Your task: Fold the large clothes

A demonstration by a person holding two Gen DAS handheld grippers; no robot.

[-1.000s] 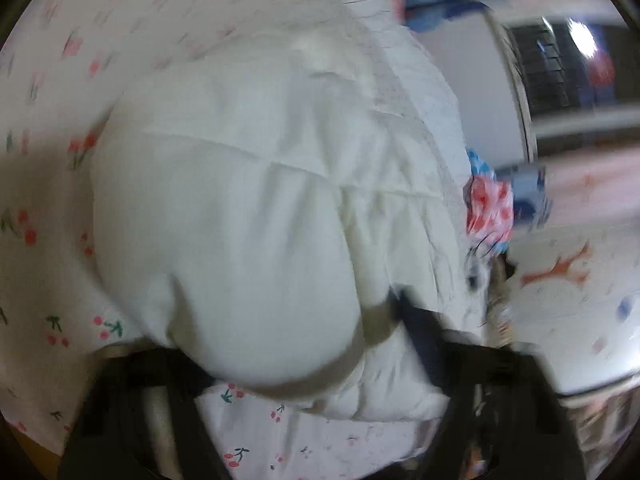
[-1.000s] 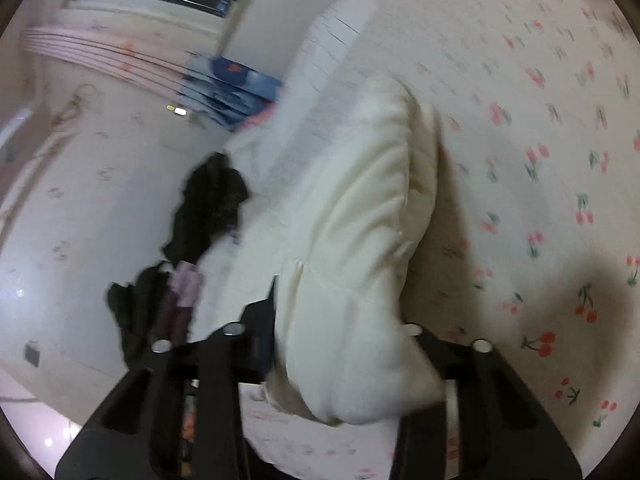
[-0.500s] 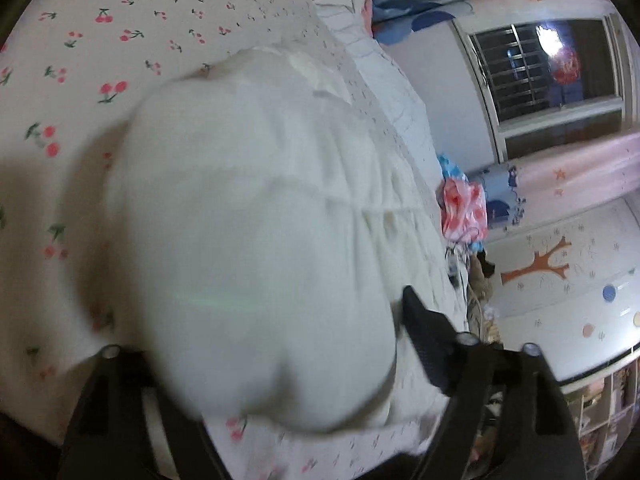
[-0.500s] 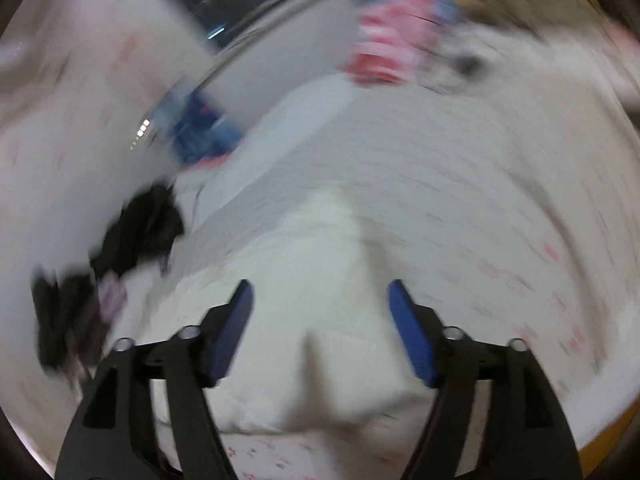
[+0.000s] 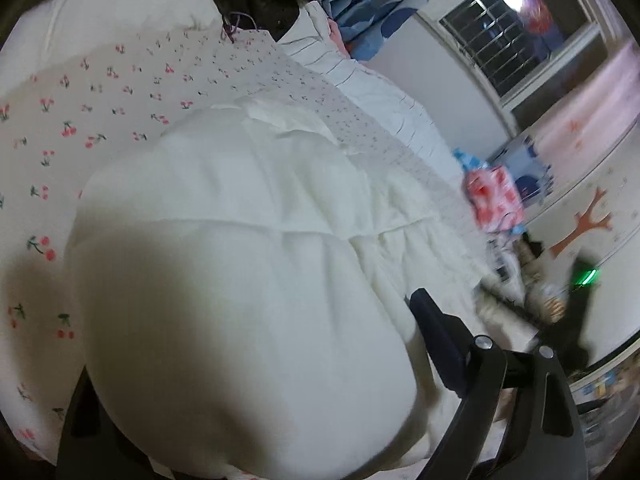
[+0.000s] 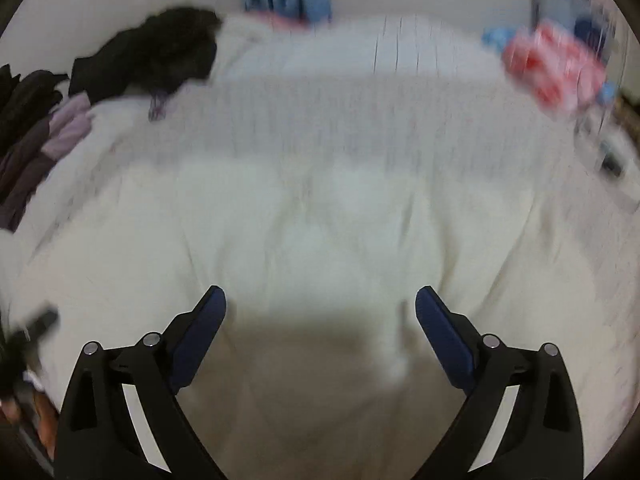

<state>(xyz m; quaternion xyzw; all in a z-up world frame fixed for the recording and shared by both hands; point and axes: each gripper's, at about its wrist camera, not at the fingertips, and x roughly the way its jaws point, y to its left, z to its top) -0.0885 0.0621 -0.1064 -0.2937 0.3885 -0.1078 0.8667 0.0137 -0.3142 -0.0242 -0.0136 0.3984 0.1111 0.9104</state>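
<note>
A white padded garment [image 5: 240, 220] lies folded on the cherry-print bed sheet [image 5: 100, 92]. In the left wrist view its thick rounded end bulges up between the fingers of my left gripper [image 5: 248, 340]. Those jaws stand wide and do not squeeze the padding. The right finger [image 5: 436, 340] shows beside the fabric and the left finger is hidden behind it. In the blurred right wrist view the garment [image 6: 320, 208] spreads across the bed. My right gripper [image 6: 320, 292] hovers over its near edge, its jaws opening with nothing pinched between them.
Black clothes [image 6: 160, 48] and a purple piece [image 6: 68, 128] are heaped at the bed's far left. A red-and-pink patterned bundle [image 6: 556, 68] sits at the far right. A blue curtain [image 5: 372, 8] and a barred window [image 5: 516, 28] lie beyond the bed.
Both grippers were shut on the garment's folded end and have let go, jaws now wide. The right one rolled and swung to face along the bed. The left one turned slightly.
</note>
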